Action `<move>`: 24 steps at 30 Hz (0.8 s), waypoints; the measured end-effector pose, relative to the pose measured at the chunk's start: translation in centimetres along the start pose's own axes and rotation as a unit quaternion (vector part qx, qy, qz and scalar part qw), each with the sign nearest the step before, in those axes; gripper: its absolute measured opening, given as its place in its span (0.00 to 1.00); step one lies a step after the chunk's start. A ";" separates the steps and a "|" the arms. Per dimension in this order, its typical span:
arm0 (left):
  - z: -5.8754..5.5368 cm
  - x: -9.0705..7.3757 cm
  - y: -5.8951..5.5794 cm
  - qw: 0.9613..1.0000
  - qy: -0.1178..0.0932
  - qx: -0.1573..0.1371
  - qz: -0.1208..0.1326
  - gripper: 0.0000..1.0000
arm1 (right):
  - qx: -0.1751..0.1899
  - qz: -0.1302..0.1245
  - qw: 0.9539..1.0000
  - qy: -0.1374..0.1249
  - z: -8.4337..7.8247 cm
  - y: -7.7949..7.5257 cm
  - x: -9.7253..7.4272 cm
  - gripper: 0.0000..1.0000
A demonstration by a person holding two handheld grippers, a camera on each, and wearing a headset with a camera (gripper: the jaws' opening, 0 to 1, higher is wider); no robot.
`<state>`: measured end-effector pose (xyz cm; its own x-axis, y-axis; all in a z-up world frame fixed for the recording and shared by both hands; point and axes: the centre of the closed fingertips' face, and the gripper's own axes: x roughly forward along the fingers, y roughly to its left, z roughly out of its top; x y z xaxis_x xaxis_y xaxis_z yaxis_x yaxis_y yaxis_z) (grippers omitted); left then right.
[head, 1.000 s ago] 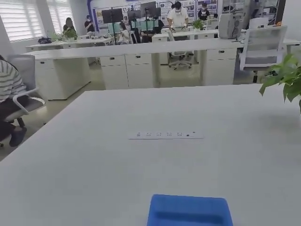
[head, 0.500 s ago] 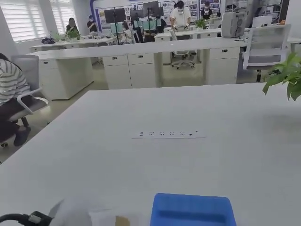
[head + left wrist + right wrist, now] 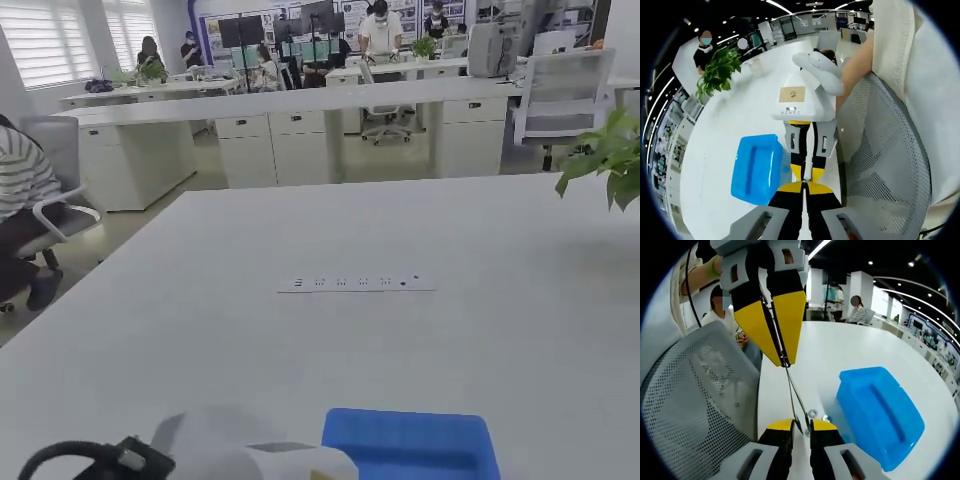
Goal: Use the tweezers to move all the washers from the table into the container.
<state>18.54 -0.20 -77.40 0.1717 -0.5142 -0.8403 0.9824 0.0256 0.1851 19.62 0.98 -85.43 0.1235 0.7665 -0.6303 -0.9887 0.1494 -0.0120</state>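
- Head view: I look across a pale table (image 3: 300, 340) with a white power strip (image 3: 355, 284) lying crosswise at its middle. A leafy plant (image 3: 610, 160) hangs in at the far right. The blue container (image 3: 410, 445) sits at the near edge. Just left of it is the white body of a gripper (image 3: 260, 458); I cannot tell which side it is, and its jaws are out of frame.
- Left gripper view: the left gripper (image 3: 803, 190) and the right gripper (image 3: 807, 172) meet tip to tip over the table's near edge. My left jaws are pressed together. The right jaws stand parallel with a slim gap between them. The container lies just beside them, and a mesh chair back (image 3: 880, 165) is on the other side.
- Right gripper view: the left gripper's yellow jaws are clamped on the tweezers (image 3: 792, 395). The tweezers' long axis runs straight from those jaws down into the narrow gap of the right jaws. I cannot tell whether the right jaws are pressing the legs or merely standing around them.
- Same view: two washers (image 3: 812, 413) lie on the table just beside the right jaws, between the tweezers and the container.
- My judgement: the right gripper is the nearer one, and the washers lie to the container side of the tweezers, so the coming move is a short swing that way.
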 end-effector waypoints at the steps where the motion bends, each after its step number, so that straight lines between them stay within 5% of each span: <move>1: 0.0 0.0 0.1 1.000 0.000 -0.001 -0.002 0.00 | 0.000 0.000 1.000 0.000 0.0 0.0 0.0 0.08; 10: 0.0 0.1 1.4 0.999 0.000 -0.022 -0.044 0.00 | 0.015 0.007 1.000 0.001 -0.2 -0.1 0.3 0.09; 16: 0.2 0.3 1.7 0.994 0.003 -0.041 -0.097 0.00 | 0.022 0.007 1.000 -0.003 -0.1 -0.2 0.1 0.10; 24: 0.6 0.7 2.1 0.991 0.010 -0.048 -0.128 0.00 | 0.037 0.004 0.999 -0.023 0.6 -0.5 -0.5 0.10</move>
<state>20.69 -1.00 -77.33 -0.0832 -0.4975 -0.8634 0.9963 -0.0222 -0.0832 20.15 0.91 -84.66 0.1206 0.7951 -0.5943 -0.9808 0.1877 0.0522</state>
